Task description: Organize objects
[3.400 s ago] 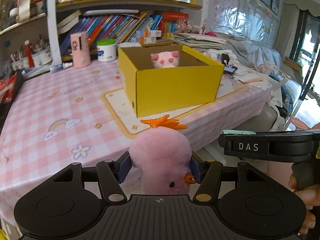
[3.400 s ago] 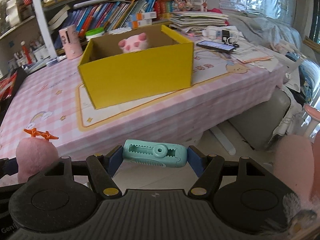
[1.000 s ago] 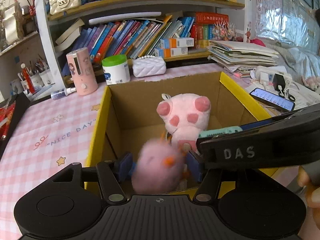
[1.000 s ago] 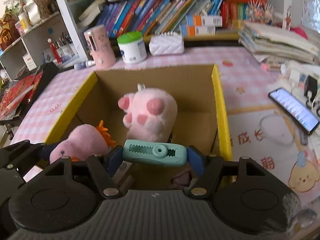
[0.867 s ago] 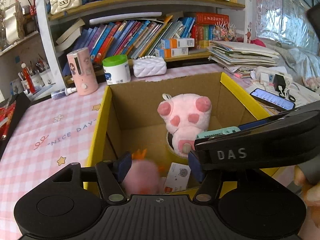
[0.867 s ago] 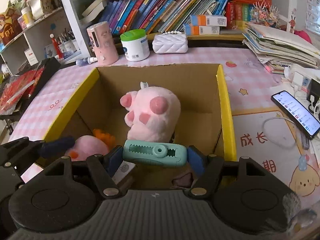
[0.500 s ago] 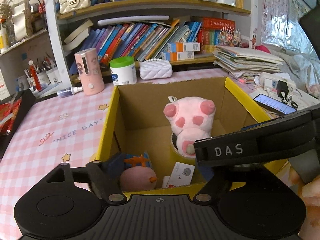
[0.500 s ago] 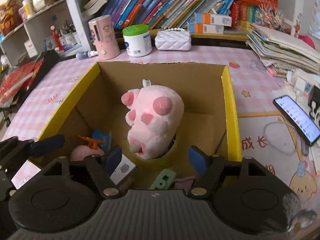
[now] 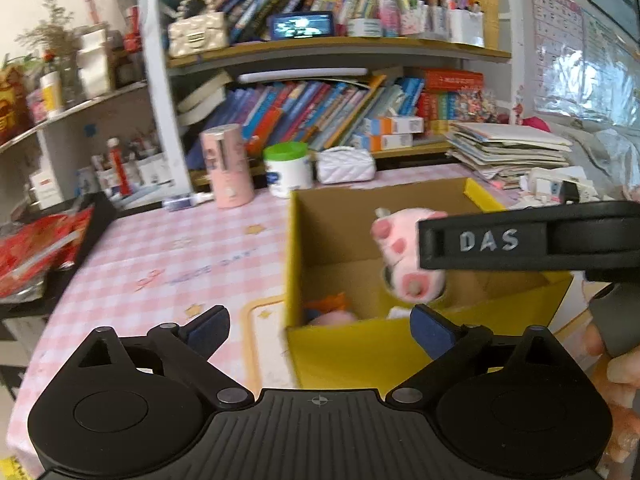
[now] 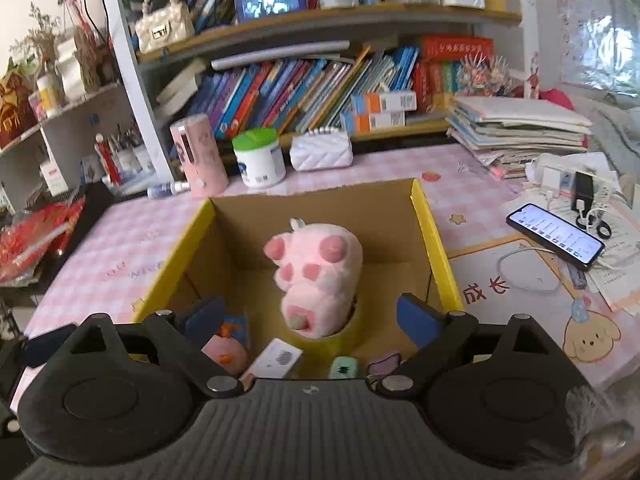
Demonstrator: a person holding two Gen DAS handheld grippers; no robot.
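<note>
Below right gripper (image 10: 310, 316), teal clip (image 10: 342, 367) lies boxed.

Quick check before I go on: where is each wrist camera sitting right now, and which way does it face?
Left wrist: low at the table's near edge, left of the yellow box, looking toward the bookshelf; its open gripper and the person's right fingers show.
Right wrist: above the box's near wall, looking down inside; its open gripper shows.
Shared: box, pink paw plush, bookshelf.

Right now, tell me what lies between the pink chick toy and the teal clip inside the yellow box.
In the right wrist view, a small white card lies between the pink chick toy and the teal clip, on the yellow box floor in front of the tape roll.
</note>
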